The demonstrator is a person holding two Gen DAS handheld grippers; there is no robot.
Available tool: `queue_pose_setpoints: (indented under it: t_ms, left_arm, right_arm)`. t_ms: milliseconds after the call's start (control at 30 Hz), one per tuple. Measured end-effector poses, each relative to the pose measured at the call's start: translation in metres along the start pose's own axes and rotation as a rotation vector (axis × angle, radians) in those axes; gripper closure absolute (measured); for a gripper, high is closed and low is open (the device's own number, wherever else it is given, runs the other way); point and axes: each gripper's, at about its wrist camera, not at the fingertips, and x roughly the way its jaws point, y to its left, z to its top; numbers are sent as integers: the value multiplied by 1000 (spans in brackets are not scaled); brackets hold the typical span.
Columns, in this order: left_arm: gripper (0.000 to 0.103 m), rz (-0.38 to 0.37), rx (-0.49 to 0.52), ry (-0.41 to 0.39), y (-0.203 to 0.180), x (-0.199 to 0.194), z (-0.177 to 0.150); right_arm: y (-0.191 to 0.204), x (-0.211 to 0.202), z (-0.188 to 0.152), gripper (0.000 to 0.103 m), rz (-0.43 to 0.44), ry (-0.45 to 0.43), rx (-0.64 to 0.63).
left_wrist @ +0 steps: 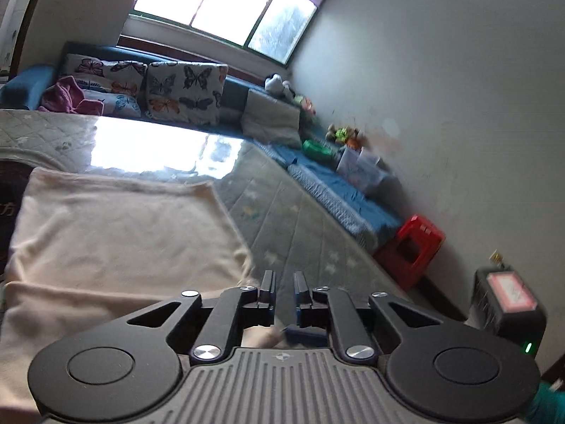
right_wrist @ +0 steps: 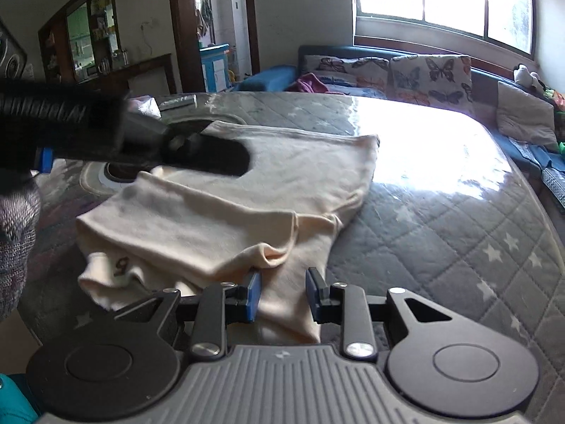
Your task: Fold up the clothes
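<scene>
garment: cream knit top (right_wrist: 226, 205), part-folded on the grey quilted star-print cover (right_wrist: 441, 233), long axis running away leftward
right gripper (right_wrist: 284, 291): nearer; jaws wide, straddling the near hem
left gripper (left_wrist: 284, 291): narrow gap, nothing visibly held, off the top's right edge

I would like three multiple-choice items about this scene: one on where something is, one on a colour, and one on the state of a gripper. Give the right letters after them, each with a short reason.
1. Where does the cream garment lie?
A. on the quilted grey cover
B. on the red stool
C. on the butterfly cushions

2. What colour are the pads of the right gripper?
A. red
B. blue
C. white

3. How do the jaws of the right gripper stand?
A. shut on the garment
B. shut on nothing
C. open, with cloth between them

Answers:
1 A: the garment is spread on the star-patterned cover.
2 B: both pads show blue in the right wrist view.
3 C: a wide gap separates the fingers, and the cream cloth lies in it ungripped.
</scene>
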Motion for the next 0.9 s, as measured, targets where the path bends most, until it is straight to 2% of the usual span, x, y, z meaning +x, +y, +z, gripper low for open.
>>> queue_pose_setpoints:
  t_ms: [67, 233, 400, 500, 700, 900]
  left_arm:
    - [88, 32, 13, 6, 10, -10, -5]
    - [82, 214, 50, 0, 52, -40, -15]
    - [76, 361, 16, 0, 94, -69, -27]
    - [67, 376, 17, 7, 99, -75, -33]
    - [64, 387, 29, 27, 102, -84, -45]
    - [64, 397, 40, 46, 104, -94, -56]
  right_arm:
    - [-2, -4, -1, 75, -5, 3, -2]
    - [-5, -12, 4, 75, -10, -7, -8]
    - [-7, -6, 16, 75, 21, -35, 22]
    - [-7, 7, 22, 75, 35, -31, 34]
    - [-8, 11, 32, 75, 68, -46, 80]
    - [-8, 15, 35, 75, 24, -35, 65]
